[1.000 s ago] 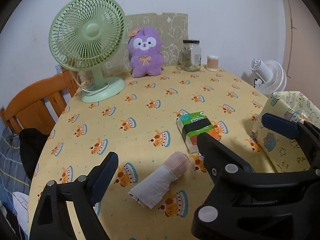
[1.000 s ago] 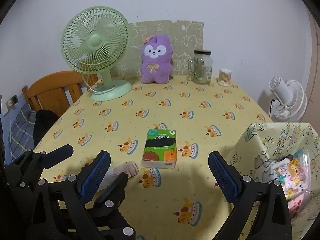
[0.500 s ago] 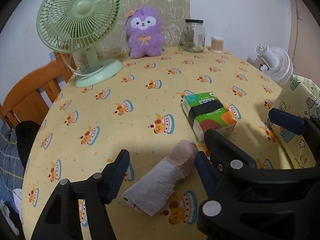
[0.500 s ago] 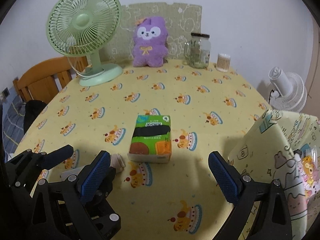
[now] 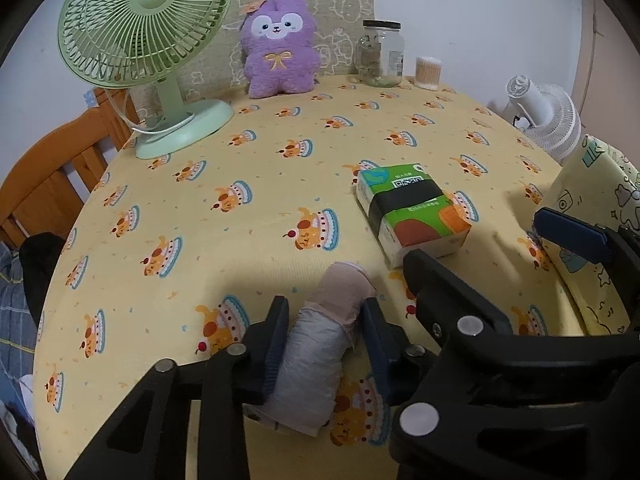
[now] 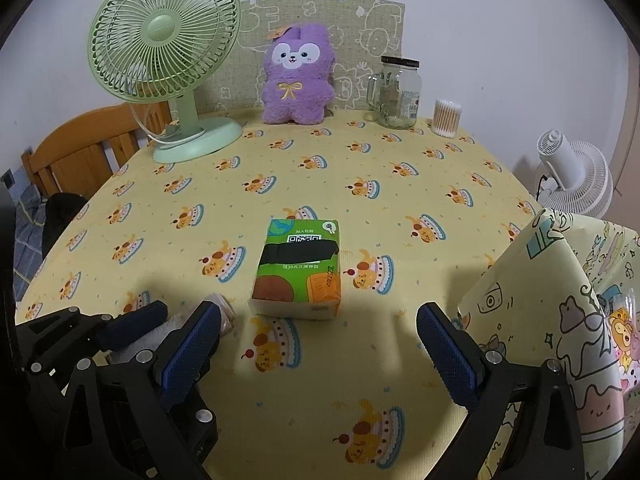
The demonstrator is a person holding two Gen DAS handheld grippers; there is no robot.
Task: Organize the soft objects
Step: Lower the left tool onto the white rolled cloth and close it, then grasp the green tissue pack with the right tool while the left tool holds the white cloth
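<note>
A slatted wooden chair (image 5: pixel 52 176) stands at the far left beside the desk (image 5: pixel 256 216), whose soft yellow cloth is printed with little cakes. On it, a pale green plastic fan (image 5: pixel 148 40) with a round wire cage stands on a flat oval base. Next comes a fluffy purple plush toy (image 5: pixel 280 48), propped upright at the back edge. Near the front, the left tool (image 5: pixel 324 332) is closing its black jaws around a rolled cloth bundle (image 5: pixel 320 344), grey and ribbed at the near end, pinkish and smooth at the far end; the blue pads flank it closely, though whether they already press it is unclear. Just beyond lies a boxy green tissue pack (image 6: pixel 298 268) in glossy wrap. The right tool (image 6: pixel 318 348) hangs with jaws spread wide, empty. Behind stand a clear glass jar (image 6: pixel 398 92) and a small tub of cotton swabs (image 6: pixel 446 118). At the right stands a soft cartoon-printed fabric bin (image 6: pixel 540 280).
</note>
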